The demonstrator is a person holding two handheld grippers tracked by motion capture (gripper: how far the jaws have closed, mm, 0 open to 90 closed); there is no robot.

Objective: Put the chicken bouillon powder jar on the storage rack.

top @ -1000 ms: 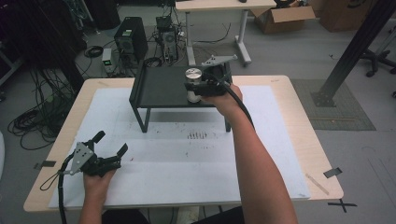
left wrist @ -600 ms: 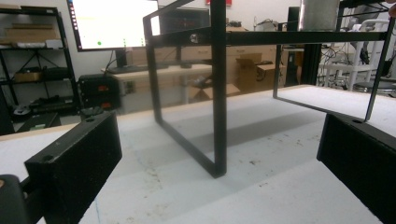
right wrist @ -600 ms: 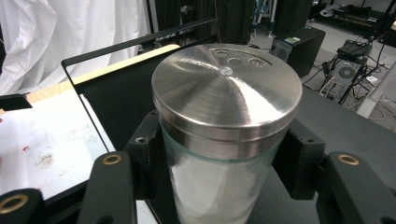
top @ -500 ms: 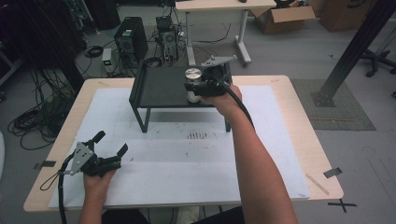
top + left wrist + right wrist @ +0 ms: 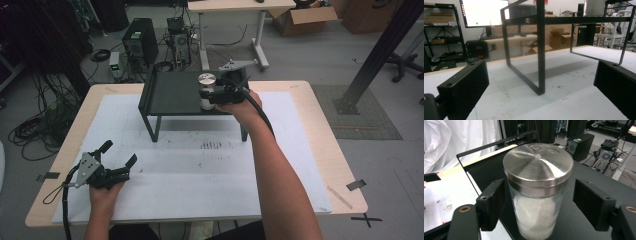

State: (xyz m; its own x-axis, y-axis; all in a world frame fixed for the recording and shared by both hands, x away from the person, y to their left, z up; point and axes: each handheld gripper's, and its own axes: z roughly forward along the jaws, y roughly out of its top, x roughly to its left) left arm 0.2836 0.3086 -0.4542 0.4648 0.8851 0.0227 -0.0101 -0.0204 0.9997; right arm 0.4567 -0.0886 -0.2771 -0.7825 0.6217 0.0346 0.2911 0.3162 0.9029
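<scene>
A glass jar point(image 5: 205, 95) with a brushed metal lid point(image 5: 537, 165) and white powder inside stands upright on a low black metal stand point(image 5: 170, 95), near its right end. My right gripper point(image 5: 209, 97) is open, one jaw on each side of the jar point(image 5: 536, 212). The left jaw is almost against the glass and a small gap shows at the right. My left gripper point(image 5: 120, 153) lies open on the white mat at the front left, nothing between its jaws point(image 5: 541, 85). It faces the stand's front leg point(image 5: 540, 50).
A white stained mat point(image 5: 200, 170) covers the wooden table point(image 5: 320, 115). The stand's raised rim point(image 5: 496, 143) runs behind the jar. Computers and cables point(image 5: 150, 45) sit on the floor beyond the far edge, and tape marks point(image 5: 356, 185) lie at the right corner.
</scene>
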